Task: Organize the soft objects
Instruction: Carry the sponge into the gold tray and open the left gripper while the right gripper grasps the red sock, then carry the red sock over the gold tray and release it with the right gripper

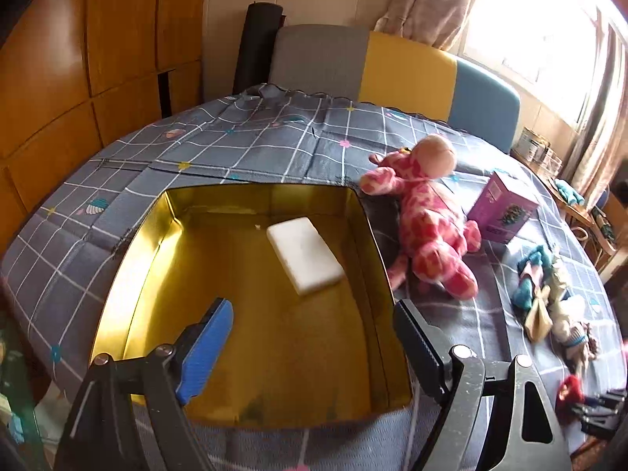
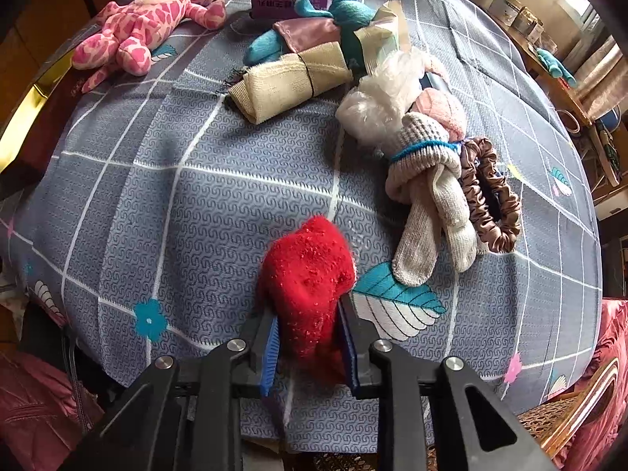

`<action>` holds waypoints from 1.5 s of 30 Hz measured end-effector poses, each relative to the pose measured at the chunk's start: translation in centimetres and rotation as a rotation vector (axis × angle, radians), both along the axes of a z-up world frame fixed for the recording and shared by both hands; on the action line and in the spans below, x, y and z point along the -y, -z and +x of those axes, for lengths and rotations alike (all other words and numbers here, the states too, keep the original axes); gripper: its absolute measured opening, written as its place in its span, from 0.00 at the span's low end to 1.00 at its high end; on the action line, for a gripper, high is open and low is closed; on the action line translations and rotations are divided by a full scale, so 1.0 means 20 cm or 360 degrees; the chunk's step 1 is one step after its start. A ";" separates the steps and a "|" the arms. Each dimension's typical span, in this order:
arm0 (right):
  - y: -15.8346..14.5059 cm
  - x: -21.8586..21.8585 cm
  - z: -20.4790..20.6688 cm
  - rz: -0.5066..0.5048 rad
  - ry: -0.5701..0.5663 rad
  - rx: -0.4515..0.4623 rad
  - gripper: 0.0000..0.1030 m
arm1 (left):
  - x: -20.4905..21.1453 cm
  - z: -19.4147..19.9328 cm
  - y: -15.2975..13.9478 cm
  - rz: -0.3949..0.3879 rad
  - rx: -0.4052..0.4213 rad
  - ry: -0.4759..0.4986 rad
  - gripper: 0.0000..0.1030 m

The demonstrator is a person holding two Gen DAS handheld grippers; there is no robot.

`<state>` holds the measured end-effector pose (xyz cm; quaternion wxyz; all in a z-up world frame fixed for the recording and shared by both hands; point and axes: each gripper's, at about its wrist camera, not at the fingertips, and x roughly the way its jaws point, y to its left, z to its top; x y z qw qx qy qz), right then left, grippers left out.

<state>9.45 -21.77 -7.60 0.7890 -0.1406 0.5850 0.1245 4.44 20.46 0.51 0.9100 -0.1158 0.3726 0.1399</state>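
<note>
The right gripper [image 2: 308, 347] jaws are clamped on the fuzzy red sock [image 2: 310, 290] at lower centre, while the left gripper [image 1: 310, 337] jaws stand apart above the gold metal box [image 1: 129, 259] (white foam block [image 1: 304, 253] inside).

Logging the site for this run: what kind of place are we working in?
Most likely a lived-in home room, a dining or living area. A table under a grey checked tablecloth has mismatched chairs behind it, a curtained window lets in daylight, and wooden cabinet doors line the wall.
</note>
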 end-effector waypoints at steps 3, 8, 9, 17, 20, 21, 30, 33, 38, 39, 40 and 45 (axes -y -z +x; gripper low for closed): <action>-0.06 -0.04 -0.01 0.0015 -0.0033 0.0041 0.25 | 0.03 -0.05 -0.01 -0.0003 0.0001 0.0001 0.83; -0.18 -0.14 -0.01 0.0083 -0.0078 0.0132 0.25 | 0.05 -0.10 -0.01 -0.0017 -0.0003 -0.0012 0.85; -0.20 -0.17 -0.01 0.0098 -0.0096 0.0149 0.25 | 0.05 -0.11 0.00 -0.0020 -0.0005 -0.0014 0.85; -0.31 -0.46 0.02 0.0297 -0.0314 0.0271 0.25 | 0.06 -0.17 0.00 -0.0013 -0.0010 -0.0023 0.85; -0.35 -0.61 0.04 0.0382 -0.0411 0.0301 0.25 | 0.05 -0.19 0.00 -0.0004 -0.0007 -0.0040 0.86; -0.35 -0.67 0.05 0.0414 -0.0444 0.0303 0.25 | 0.05 -0.20 0.00 0.0000 -0.0007 -0.0042 0.86; -0.41 -1.14 0.07 0.0630 -0.0669 0.0270 0.25 | 0.02 -0.26 0.01 0.0049 -0.0018 -0.0082 0.86; -0.43 -1.25 0.07 0.0669 -0.0720 0.0254 0.25 | 0.00 -0.28 0.02 0.0053 -0.0029 -0.0098 0.86; -0.44 -1.37 0.07 0.0716 -0.0770 0.0230 0.25 | -0.05 -0.32 0.04 0.0031 -0.0046 -0.0127 0.86; -0.44 -1.40 0.07 0.0731 -0.0777 0.0218 0.25 | -0.06 -0.32 0.04 0.0026 -0.0051 -0.0135 0.86; -0.44 -1.43 0.08 0.0738 -0.0782 0.0212 0.25 | -0.07 -0.33 0.05 0.0020 -0.0056 -0.0149 0.86; -0.41 -1.56 0.11 0.0748 -0.0806 0.0150 0.25 | -0.16 -0.38 0.07 -0.0001 -0.0077 -0.0245 0.86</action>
